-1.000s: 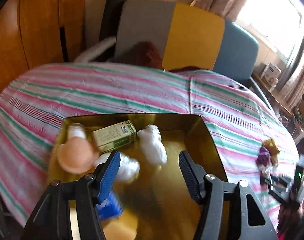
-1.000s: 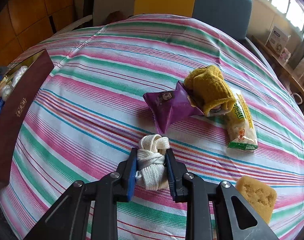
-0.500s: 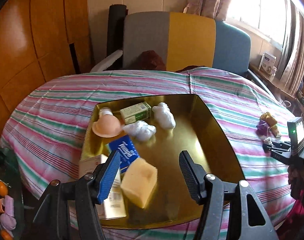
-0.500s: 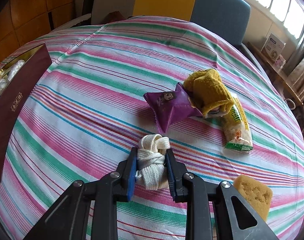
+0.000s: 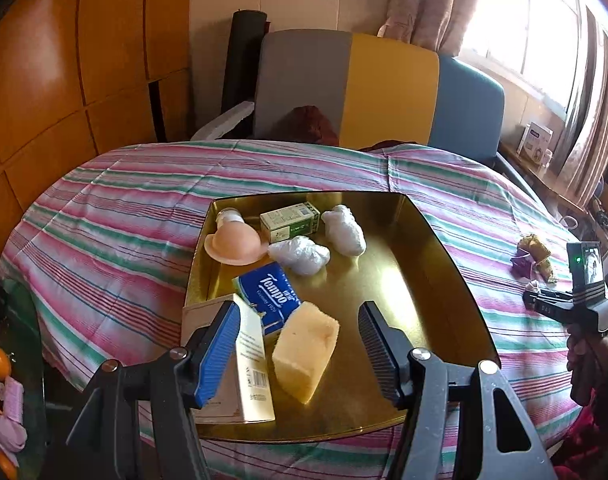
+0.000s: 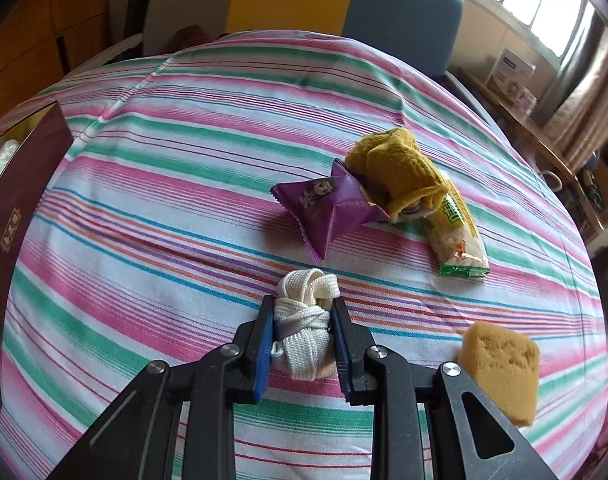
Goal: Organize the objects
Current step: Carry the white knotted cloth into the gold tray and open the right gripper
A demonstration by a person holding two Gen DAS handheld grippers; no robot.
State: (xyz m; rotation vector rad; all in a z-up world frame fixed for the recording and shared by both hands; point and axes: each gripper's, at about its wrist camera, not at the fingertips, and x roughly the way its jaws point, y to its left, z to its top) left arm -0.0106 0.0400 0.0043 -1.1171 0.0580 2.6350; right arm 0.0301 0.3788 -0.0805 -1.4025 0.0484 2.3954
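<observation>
The right claw (image 6: 303, 334) is closed tight on a white strap bundle (image 6: 304, 328), its blue pads pressed against both sides, with the bundle low over the striped surface (image 6: 164, 200). Just beyond it lies a purple packet (image 6: 328, 204), touching a mustard sock (image 6: 396, 168) that lies partly on a green-edged snack bag (image 6: 458, 236). A tan sponge (image 6: 498, 368) sits to the right of the claw, near the surface's edge. At far left is the dark red wall of a box (image 6: 20, 196).

The left claw (image 5: 296, 344) is wide open and holds nothing, poised above the near end of the gold tray (image 5: 416, 280). In the tray lie a yellow sponge (image 5: 306, 350), a blue Tempo pack (image 5: 272, 296), a cream carton (image 5: 248, 364) at the near left corner, two white wrapped lumps (image 5: 300, 254) (image 5: 344, 230), a green box (image 5: 290, 222) and a peach cup (image 5: 234, 244). Behind the surface stands a grey, yellow and blue chair (image 5: 384, 92).
</observation>
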